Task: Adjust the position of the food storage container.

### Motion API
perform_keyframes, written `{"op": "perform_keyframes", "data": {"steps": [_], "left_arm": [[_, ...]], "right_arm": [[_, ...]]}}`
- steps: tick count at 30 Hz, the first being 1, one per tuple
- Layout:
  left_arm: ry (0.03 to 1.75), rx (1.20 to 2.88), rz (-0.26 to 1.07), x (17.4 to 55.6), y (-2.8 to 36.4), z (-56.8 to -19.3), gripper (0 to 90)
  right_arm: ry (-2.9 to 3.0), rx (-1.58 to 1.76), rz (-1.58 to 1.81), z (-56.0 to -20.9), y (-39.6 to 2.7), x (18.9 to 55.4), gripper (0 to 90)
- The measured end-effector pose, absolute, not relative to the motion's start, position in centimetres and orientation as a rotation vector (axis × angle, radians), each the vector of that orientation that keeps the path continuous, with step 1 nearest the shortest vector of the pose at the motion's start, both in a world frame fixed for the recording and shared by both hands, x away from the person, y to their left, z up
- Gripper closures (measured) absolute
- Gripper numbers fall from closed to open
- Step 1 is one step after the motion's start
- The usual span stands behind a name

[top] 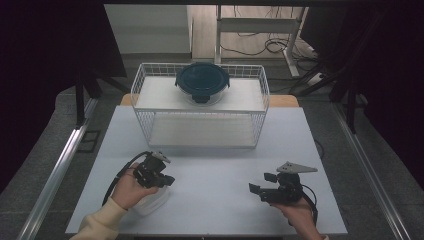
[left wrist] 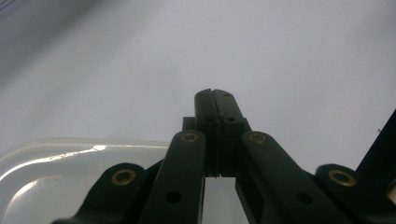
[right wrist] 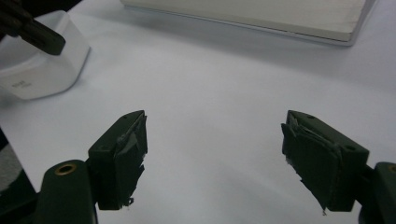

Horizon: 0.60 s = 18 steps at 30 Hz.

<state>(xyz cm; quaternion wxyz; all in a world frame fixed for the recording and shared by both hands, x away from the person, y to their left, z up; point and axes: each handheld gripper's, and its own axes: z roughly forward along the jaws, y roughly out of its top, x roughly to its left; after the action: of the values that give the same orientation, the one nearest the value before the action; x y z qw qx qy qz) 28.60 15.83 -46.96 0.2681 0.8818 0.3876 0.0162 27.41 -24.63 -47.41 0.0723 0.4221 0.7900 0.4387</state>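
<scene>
Left tongs (top: 167, 180) pressed together, empty, above translucent tub (top: 150, 202). Right tongs (top: 262, 183) spread wide over desk (top: 215, 170). Lidded bowl (top: 202, 81) atop wire rack (top: 200, 107).

The table (top: 210, 175) is a plain pale grey-white sheet across the middle of the high view, with no pattern. At upper centre, the wire rack (top: 200, 107) is white, its sides a fine square grid, and its two shelf boards are off-white. On its top board sits a round container (top: 202, 82) with a dark teal lid and clear sides. At lower left, the left gripper (top: 167, 180) is black with brass-coloured rivets, above a translucent milky-white plastic box (top: 150, 202). The sleeve (top: 102, 222) is cream. At lower right, the right gripper (top: 262, 185) is black under a grey plate. The surrounding floor is dark grey.
</scene>
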Motion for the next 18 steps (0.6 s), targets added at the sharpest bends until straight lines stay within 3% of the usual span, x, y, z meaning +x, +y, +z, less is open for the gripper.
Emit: {"op": "perform_keyframes", "data": {"steps": [11,18], "left_arm": [[1.229,2.14,0.237,25.8,23.6,-43.7,90.0],[1.395,2.016,0.227,23.2,29.1,-45.7,89.9]], "right_arm": [[2.366,1.316,1.432,-47.2,-25.1,27.5,22.3],[2.364,1.326,1.417,-47.5,-25.2,27.6,22.4]]}}
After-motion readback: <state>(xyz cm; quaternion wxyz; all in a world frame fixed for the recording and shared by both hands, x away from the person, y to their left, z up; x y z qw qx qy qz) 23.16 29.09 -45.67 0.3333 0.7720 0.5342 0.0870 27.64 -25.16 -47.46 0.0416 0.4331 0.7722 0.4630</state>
